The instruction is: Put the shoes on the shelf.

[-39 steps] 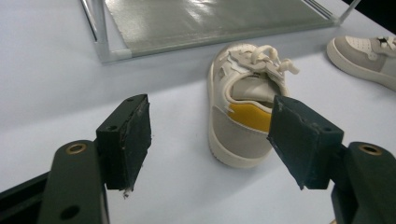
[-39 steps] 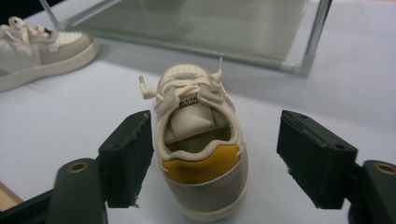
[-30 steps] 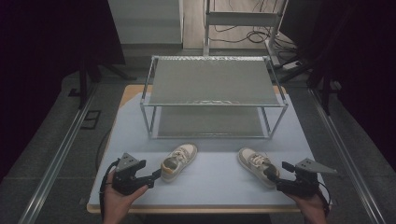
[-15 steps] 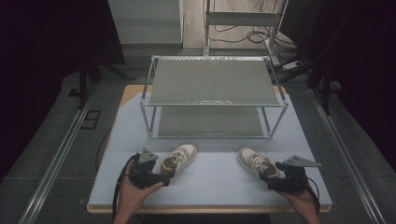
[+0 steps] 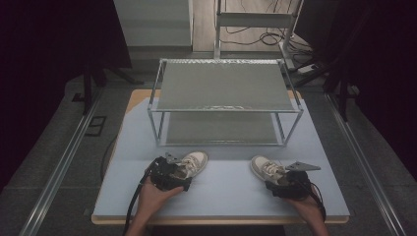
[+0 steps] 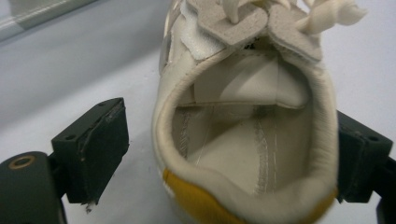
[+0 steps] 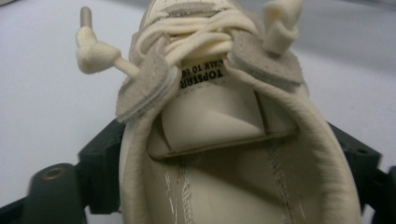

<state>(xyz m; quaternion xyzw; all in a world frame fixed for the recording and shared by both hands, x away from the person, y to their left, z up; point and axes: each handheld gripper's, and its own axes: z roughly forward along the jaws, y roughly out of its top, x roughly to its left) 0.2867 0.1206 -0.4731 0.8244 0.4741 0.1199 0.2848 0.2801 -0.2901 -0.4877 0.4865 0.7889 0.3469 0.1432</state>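
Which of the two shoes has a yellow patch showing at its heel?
The left shoe, between the left gripper's open jaws: its heel rim is yellow. The right shoe shows only cream.

Two cream-white lace-up sneakers are sitting upright on the pale blue table, near its front edge. The left sneaker [image 5: 191,163] is lying toward the front left, its toe angling toward the back right and a yellow patch showing at its heel. The right sneaker [image 5: 268,168] is lying toward the front right, toe angling back left.
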